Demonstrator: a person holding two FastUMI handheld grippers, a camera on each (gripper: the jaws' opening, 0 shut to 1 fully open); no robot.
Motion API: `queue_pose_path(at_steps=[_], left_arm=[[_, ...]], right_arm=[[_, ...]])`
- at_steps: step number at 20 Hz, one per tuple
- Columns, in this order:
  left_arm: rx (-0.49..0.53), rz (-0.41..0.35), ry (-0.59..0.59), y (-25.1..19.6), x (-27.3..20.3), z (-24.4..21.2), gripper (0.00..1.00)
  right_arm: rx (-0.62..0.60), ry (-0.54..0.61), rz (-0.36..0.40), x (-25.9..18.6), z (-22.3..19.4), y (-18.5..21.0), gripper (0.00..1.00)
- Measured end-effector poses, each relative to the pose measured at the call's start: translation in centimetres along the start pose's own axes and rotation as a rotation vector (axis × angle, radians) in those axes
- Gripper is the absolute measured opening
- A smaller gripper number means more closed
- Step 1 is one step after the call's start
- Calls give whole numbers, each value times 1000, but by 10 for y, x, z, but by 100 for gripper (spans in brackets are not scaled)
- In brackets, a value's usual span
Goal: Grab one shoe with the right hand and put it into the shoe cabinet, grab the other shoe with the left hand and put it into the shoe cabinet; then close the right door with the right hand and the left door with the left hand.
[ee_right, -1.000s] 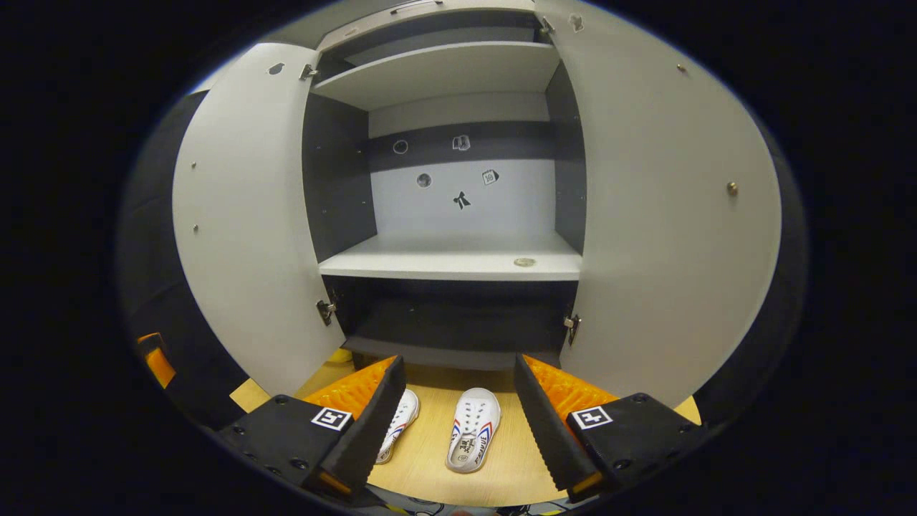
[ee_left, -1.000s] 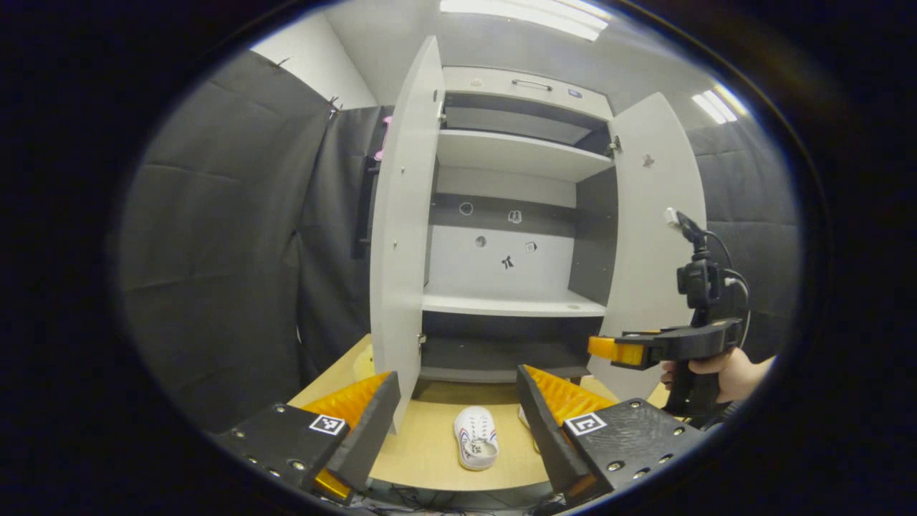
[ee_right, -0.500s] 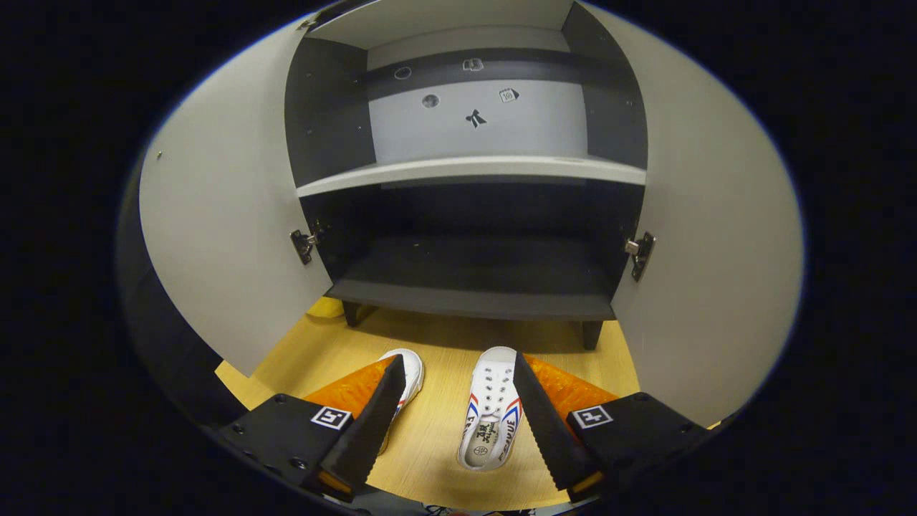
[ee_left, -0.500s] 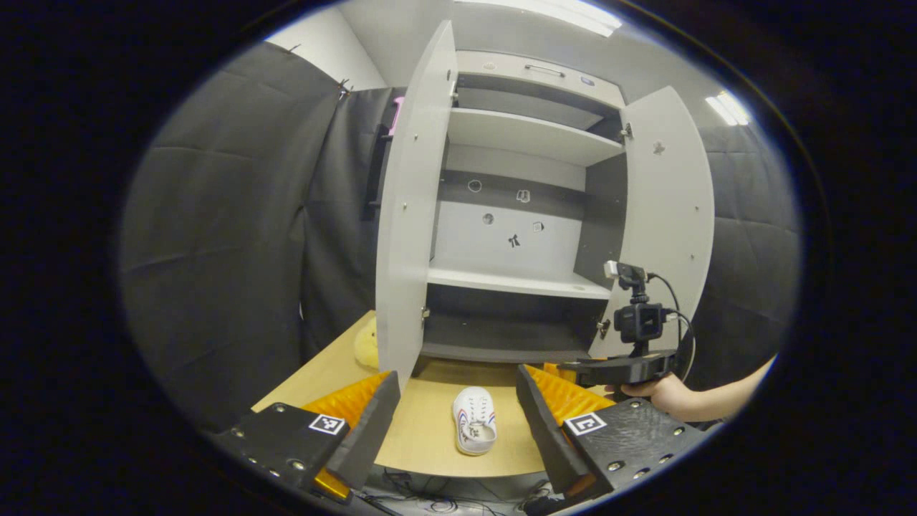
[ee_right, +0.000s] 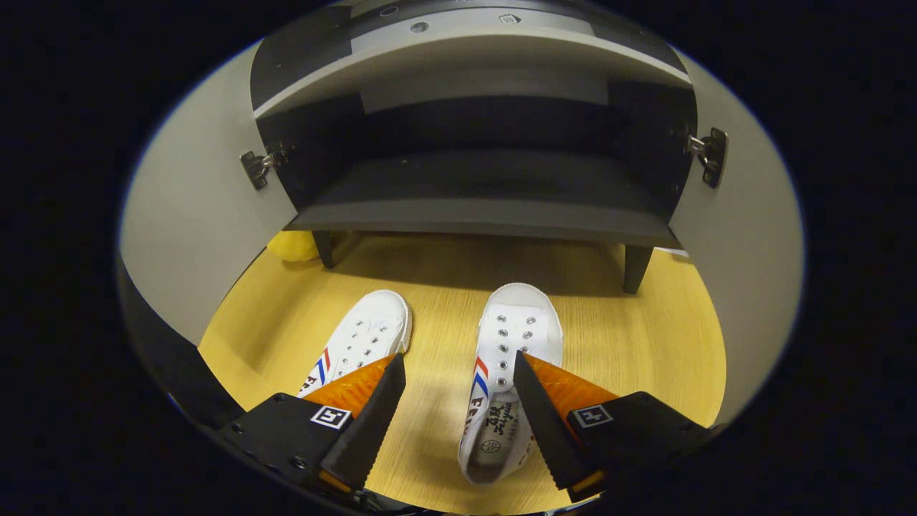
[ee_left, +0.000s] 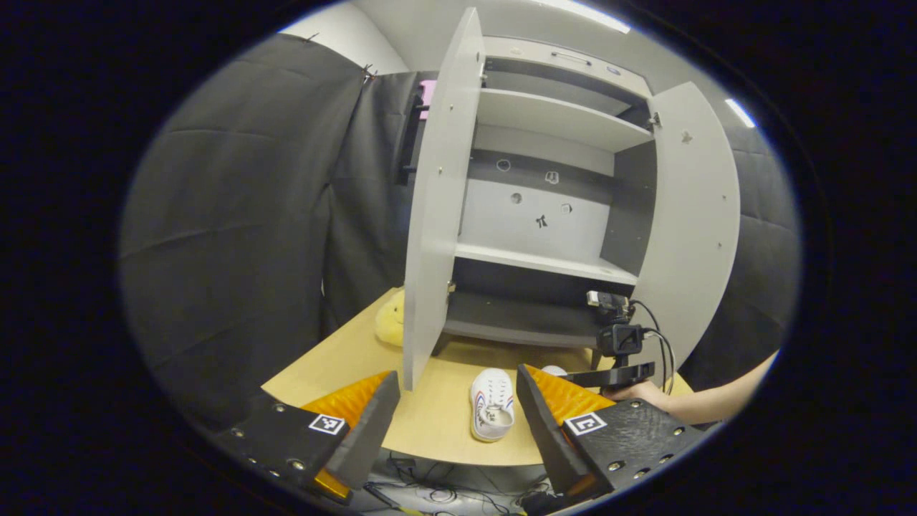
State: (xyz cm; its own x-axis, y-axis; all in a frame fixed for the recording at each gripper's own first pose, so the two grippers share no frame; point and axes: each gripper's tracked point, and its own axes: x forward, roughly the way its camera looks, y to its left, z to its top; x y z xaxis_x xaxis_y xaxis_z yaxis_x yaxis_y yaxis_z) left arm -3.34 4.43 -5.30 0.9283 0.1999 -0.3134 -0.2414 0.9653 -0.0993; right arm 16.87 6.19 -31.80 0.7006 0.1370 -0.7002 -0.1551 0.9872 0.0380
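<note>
Right gripper [ee_right: 453, 401] lowered over two shoes [ee_right: 510, 373].

1. Long ceiling lights [ee_left: 587, 8] shine brightly from above.
2. It is dark under the cabinet [ee_right: 473, 215], with a soft shadow on the table [ee_right: 645, 344].
3. Edges bend round; everything looks sharp.

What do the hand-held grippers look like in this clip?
Each hand-held gripper has black finger mounts carrying square black-and-white tags. In the left gripper view, the right hand-held gripper carries a small black camera on a post with looping black cables; the forearm behind it is bare.
</note>
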Motion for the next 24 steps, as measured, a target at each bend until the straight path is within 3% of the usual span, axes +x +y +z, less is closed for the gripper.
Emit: queue_pose_path(at_steps=[8,9,13,15,16,20,22,24], left_arm=[[-27,-24,18,-9,2,-6,94],[-24,-24,17,-9,2,-5,92],[-37,-28,13,-13,5,-4,94],[-42,-24,-2,-13,5,-1,92],[-39,-24,-2,-13,6,-2,92],[-2,-12,-7,-3,6,-1,92],[8,-10,-10,0,5,0,92],[9,-13,-18,0,4,1,92]], right_arm=[[-45,100,-31,36,-26,-2,93],[-58,112,-41,39,-28,-2,96],[-154,142,-142,42,-27,-9,90],[-209,123,-241,45,-27,-26,72],[-204,115,-257,46,-27,-29,43],[-173,125,-233,38,-25,-28,19],[-142,143,-197,37,-22,-27,0],[-105,153,-173,35,-25,-27,2]])
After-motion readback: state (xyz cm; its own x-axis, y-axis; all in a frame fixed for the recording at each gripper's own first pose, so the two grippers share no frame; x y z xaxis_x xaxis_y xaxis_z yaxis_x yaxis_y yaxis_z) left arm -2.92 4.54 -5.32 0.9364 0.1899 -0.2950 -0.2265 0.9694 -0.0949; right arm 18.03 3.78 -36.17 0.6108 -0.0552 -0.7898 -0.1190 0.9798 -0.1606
